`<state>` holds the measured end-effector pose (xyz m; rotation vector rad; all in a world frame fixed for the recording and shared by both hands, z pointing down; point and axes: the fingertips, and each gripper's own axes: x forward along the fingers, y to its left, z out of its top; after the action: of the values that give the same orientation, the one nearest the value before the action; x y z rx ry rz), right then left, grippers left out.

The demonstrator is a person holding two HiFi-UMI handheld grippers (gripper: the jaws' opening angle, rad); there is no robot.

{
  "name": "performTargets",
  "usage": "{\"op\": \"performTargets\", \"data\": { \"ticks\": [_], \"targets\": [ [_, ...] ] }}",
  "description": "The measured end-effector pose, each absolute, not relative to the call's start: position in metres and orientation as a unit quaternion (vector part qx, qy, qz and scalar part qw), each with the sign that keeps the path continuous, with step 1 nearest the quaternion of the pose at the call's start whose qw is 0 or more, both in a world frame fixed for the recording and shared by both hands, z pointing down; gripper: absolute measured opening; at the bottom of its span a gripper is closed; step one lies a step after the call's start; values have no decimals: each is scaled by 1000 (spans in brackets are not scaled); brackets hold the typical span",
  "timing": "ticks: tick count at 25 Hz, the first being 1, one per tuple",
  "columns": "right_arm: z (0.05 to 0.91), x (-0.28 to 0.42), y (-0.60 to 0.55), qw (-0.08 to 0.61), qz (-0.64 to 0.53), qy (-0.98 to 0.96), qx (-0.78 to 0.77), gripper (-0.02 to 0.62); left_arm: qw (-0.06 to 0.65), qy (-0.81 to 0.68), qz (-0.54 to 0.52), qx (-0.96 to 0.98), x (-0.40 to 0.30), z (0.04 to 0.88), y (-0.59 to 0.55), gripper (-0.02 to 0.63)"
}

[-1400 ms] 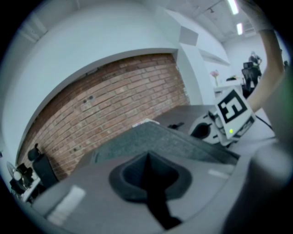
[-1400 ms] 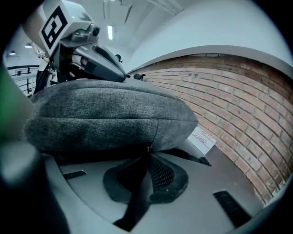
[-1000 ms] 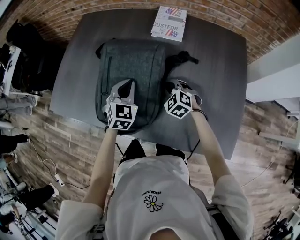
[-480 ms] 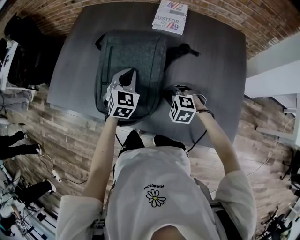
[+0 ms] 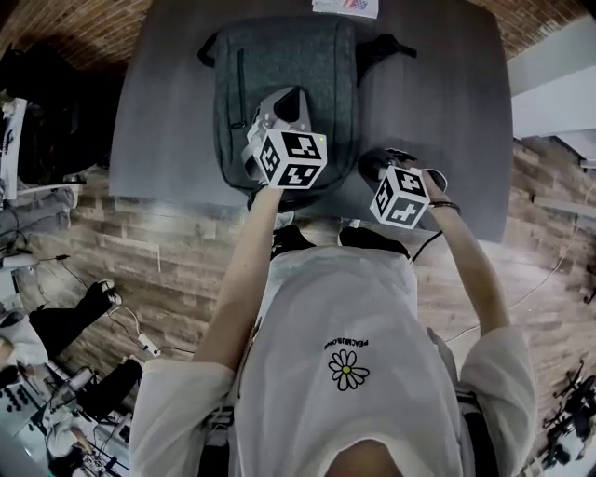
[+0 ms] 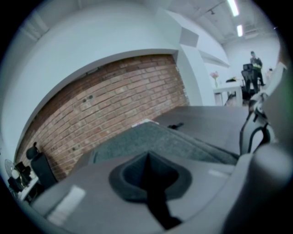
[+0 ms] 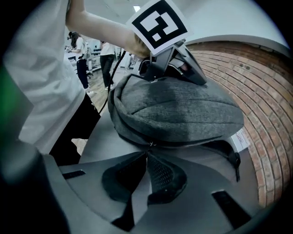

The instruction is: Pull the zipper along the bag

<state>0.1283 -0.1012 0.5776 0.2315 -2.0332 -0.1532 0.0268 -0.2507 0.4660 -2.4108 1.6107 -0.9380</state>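
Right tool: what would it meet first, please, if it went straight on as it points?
The zipper pull on the backpack seam, apparently right at the right tool and its closed tips; depth is unclear.

Left tool (image 6: 147,157), jaws pressed together

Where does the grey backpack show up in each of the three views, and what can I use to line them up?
Head view: the backpack is at top centre, lying on the table.
Left gripper view: its grey fabric sits mid-frame, just below centre.
Right gripper view: it fills the centre.
Shared landmark: the brick wall.
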Motion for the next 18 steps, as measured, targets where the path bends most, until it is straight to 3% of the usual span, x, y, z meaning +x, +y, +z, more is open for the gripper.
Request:
{"op": "performTargets", "data": {
  "ticks": [13,18],
  "targets": [
    [560,95,-50,496,75,-839,210,12,31,526,-311,-791,31,464,-249,-2],
    [562,49,-22,465,125,-852,206,11,31,529,-312,-788,28,466,-251,-2]
  ]
}}
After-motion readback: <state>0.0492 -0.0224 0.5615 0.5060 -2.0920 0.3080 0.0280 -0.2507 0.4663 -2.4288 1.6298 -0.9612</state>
